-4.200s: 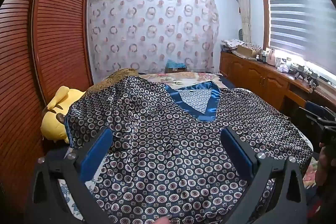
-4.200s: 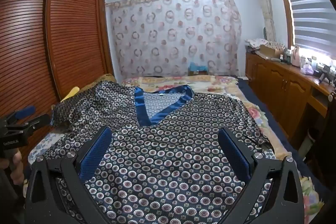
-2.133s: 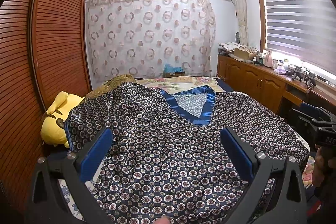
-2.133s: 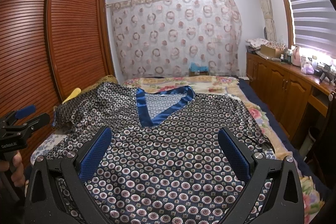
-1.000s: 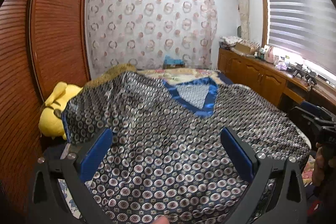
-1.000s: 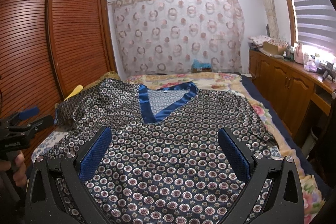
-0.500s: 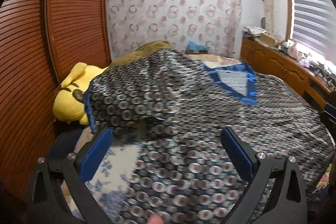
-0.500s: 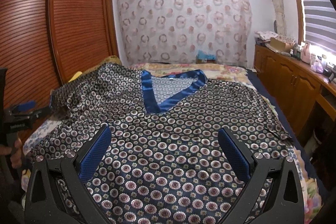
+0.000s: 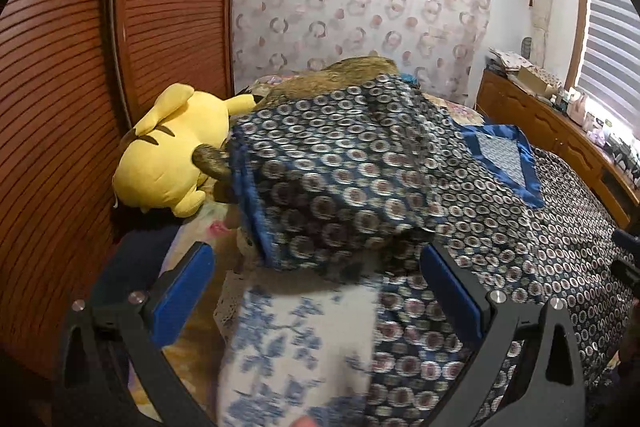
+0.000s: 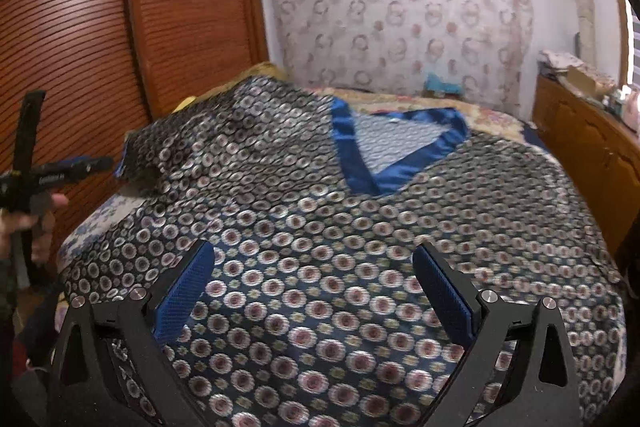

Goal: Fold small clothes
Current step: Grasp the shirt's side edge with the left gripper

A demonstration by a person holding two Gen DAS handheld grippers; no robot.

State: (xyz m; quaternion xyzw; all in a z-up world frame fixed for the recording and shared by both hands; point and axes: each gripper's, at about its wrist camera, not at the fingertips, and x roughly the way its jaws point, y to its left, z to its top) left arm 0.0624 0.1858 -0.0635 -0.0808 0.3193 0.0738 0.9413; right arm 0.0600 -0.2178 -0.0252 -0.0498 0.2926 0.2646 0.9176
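Observation:
A dark blue satin top (image 10: 320, 227) with a circle print and a bright blue V-neck band (image 10: 396, 147) lies spread face up on the bed. Its left sleeve (image 9: 320, 187) drapes over a hump at the bed's left side, its blue cuff edge (image 9: 248, 203) facing me. My left gripper (image 9: 316, 291) is open, low over the bed's left front corner, just short of that sleeve. My right gripper (image 10: 312, 287) is open above the lower middle of the top. The left gripper (image 10: 60, 175) also shows in the right wrist view, held in a hand.
A yellow plush toy (image 9: 168, 151) lies by the slatted wooden wardrobe (image 9: 100, 67) on the left. A white-and-blue floral sheet (image 9: 296, 347) shows at the bed's corner. Wooden cabinets (image 10: 588, 155) with clutter run along the right wall. A patterned curtain (image 10: 400, 19) hangs behind.
My left gripper has swung left and down toward the left sleeve and the plush toy. My right gripper has moved forward and lower over the top. Both stay open.

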